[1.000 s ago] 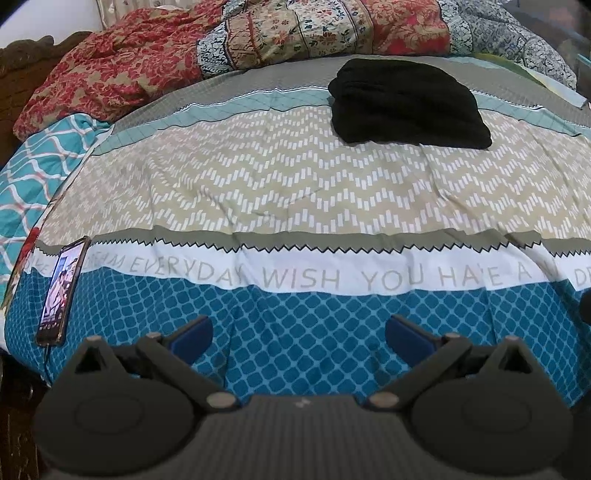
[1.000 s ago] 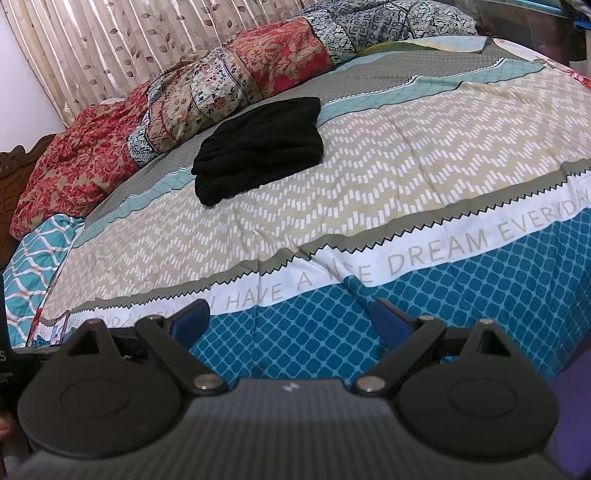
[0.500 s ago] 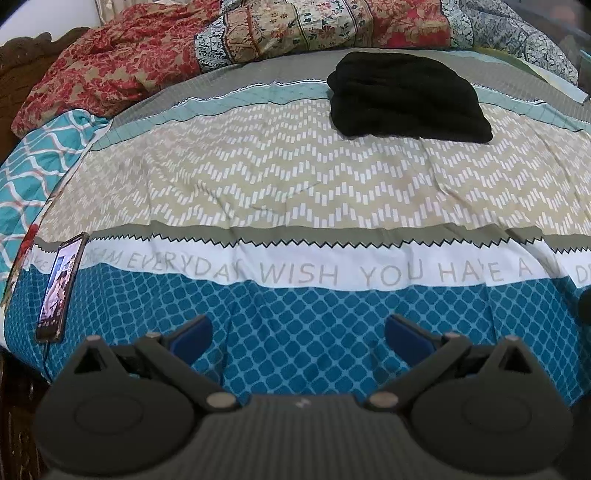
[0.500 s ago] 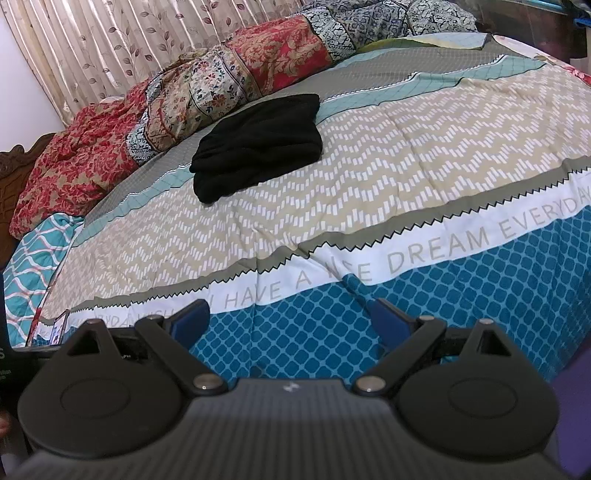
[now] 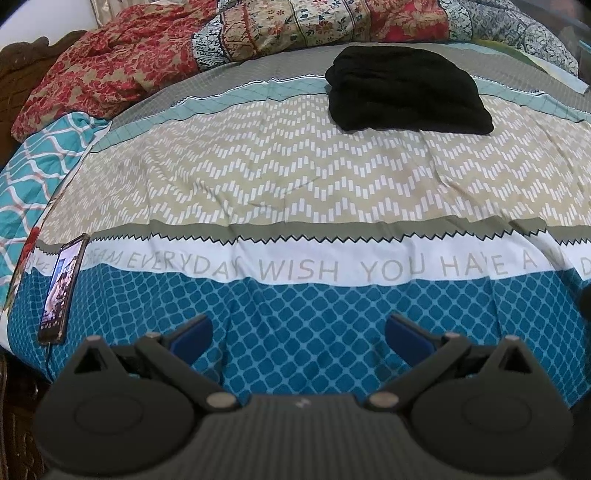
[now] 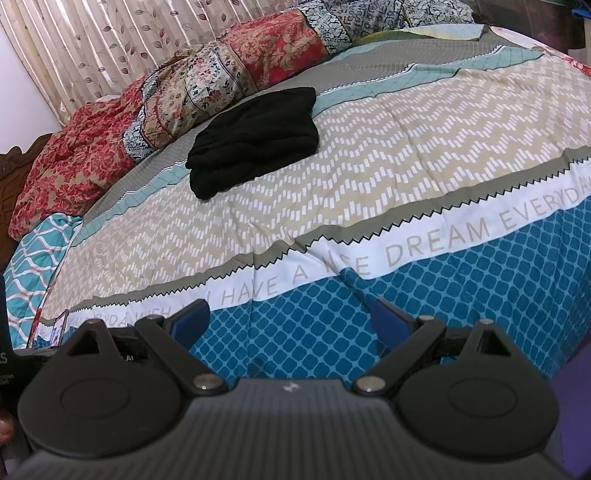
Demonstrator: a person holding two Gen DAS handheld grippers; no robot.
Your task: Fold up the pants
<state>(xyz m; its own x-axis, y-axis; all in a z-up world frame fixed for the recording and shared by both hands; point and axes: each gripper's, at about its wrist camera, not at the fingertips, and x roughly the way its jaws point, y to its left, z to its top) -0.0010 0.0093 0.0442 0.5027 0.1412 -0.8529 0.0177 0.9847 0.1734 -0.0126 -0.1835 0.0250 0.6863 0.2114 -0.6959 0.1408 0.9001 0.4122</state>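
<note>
A phone lies at the bed's left edge. The left hand-held gripper hangs over the bed's near blue band, fingers spread wide, holding nothing. The folded black pants lie well beyond it, toward the far quilt. The right hand-held gripper is likewise wide and empty, pants far ahead.

One line of printed lettering is legible, in grey capitals on the white band of the bedspread. Left wrist view reads "…EAM EVERYDAY WISH YOU HAVE A", cut off at both ends. Right wrist view reads "HAVE A N·CE DREAM EVERYDA…" on the same white band, one letter lost in a fold. The phone screen is lit; its content is unreadable.
</note>
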